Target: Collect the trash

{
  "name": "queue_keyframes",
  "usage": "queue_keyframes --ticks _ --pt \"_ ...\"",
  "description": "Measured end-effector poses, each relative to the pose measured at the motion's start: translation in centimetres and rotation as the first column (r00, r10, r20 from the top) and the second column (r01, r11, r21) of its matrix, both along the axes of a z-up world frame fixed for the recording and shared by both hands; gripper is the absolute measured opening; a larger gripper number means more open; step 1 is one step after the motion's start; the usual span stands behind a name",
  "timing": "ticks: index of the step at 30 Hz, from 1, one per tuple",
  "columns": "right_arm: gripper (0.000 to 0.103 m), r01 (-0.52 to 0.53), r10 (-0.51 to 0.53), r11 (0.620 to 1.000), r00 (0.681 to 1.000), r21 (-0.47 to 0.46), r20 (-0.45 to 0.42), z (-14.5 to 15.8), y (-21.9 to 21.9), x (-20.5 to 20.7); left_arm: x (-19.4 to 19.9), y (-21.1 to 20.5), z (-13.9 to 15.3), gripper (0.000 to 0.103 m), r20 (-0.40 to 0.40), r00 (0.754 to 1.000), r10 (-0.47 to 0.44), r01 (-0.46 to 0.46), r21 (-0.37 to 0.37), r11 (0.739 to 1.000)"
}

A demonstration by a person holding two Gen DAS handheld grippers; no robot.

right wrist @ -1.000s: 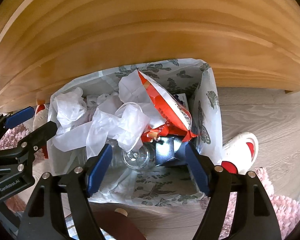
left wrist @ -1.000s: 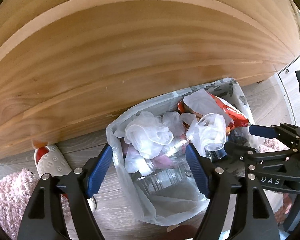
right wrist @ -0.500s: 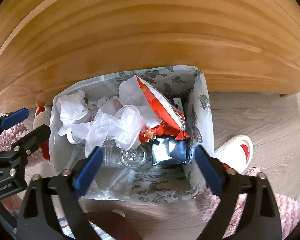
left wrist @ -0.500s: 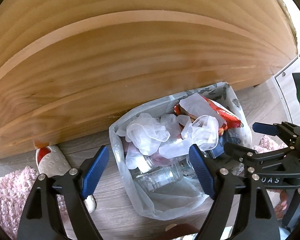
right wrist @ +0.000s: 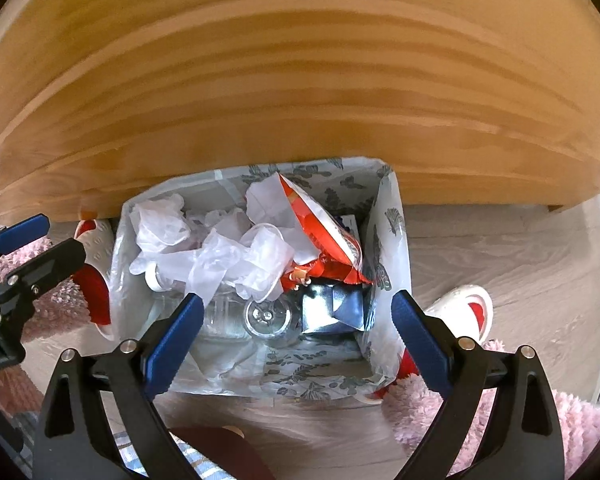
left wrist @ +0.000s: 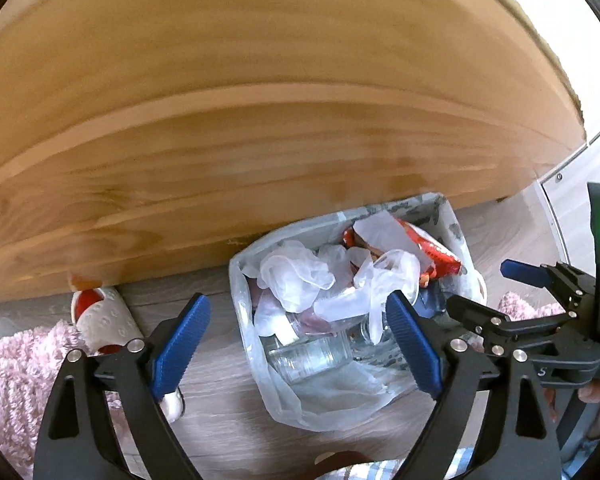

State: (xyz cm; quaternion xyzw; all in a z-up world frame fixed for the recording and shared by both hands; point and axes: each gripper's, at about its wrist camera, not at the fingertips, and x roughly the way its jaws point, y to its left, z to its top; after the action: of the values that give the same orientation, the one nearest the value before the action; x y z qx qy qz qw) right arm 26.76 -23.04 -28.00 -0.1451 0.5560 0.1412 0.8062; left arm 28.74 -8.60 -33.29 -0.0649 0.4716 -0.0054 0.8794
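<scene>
An open white bag with a leaf print [right wrist: 384,240] [left wrist: 256,364] stands on the floor under the table edge. Inside lie crumpled clear gloves [right wrist: 236,256] [left wrist: 296,276], a red snack wrapper [right wrist: 324,236] [left wrist: 432,252], a clear plastic bottle [right wrist: 260,316] [left wrist: 308,354] and a blue foil pack [right wrist: 336,308]. My left gripper [left wrist: 298,344] hovers above the bag's left half, its jaws still opening with nothing pressed between them. My right gripper [right wrist: 296,340] hangs open over the bag's near side, holding nothing; it also shows at the right of the left wrist view [left wrist: 484,290].
A wooden tabletop [left wrist: 260,100] [right wrist: 300,80] overhangs the bag's far side. White and red slippers [left wrist: 104,320] [right wrist: 464,308] lie on either side of the bag. A pink fluffy rug [left wrist: 16,372] [right wrist: 500,412] covers the grey wood floor near me.
Both grippers' jaws have spread wider. The left gripper has pulled up and back, so the bag looks smaller and further right in its view. The trash lies loose in the bag.
</scene>
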Motion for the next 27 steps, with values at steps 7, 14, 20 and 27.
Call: queue_keyframes --ticks 7,14,20,27 --pt "0.093 -0.018 0.018 1.0 0.998 0.009 0.052 1.4 0.9 -0.8 -0.2 0.9 2.4 0.095 0.046 0.999 0.024 -0.023 -0.03 0.999" --pt "0.095 -0.039 0.032 0.998 0.989 0.049 0.144 3.6 1.2 -1.2 -1.1 1.4 5.7 0.095 0.172 0.983 0.061 -0.062 -0.001 0.998" --pt "0.095 -0.045 0.023 0.995 0.975 0.093 0.221 5.5 1.3 -2.1 -2.3 1.3 8.6 0.095 0.299 0.952 0.064 -0.076 0.029 0.997" --pt "0.095 -0.06 0.021 0.989 0.961 0.134 0.276 6.9 1.1 -3.4 -3.6 0.9 11.0 0.095 0.397 0.917 0.036 -0.066 0.062 0.996"
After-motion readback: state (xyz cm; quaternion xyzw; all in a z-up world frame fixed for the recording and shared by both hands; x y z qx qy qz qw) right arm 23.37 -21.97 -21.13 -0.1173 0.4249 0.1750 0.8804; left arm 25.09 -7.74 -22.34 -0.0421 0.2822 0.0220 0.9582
